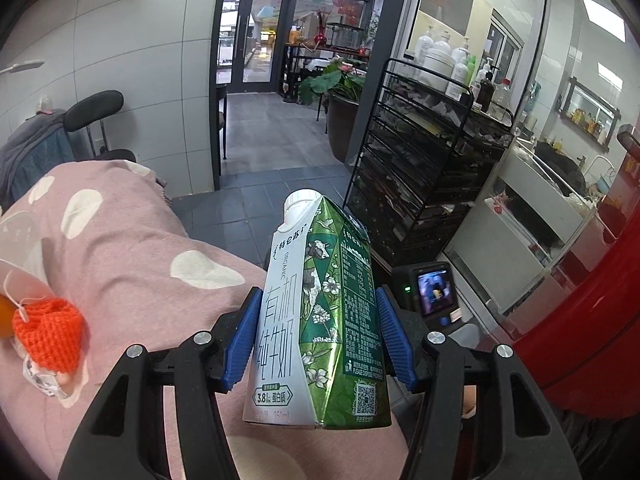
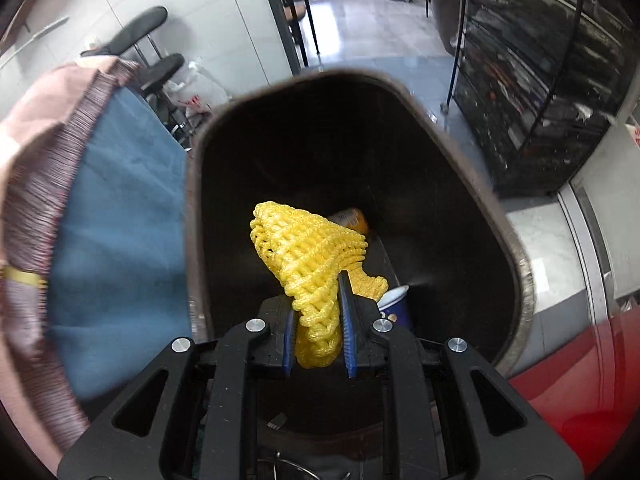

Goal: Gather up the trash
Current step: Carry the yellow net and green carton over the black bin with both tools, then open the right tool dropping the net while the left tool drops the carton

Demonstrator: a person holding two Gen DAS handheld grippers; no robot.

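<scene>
Left tool [image 1: 316, 332] clamps green-white milk carton [image 1: 320, 320], faceted, white-capped, over pink spotted blanket [image 1: 132, 248]. Right tool [image 2: 316, 320] pinches yellow foam net [image 2: 308, 264], webbed and crumpled, above dark bin [image 2: 516, 264].

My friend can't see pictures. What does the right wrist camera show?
The right gripper pinches a yellow foam net over the open mouth of a dark bin. A cup and an orange can lie inside.
</scene>
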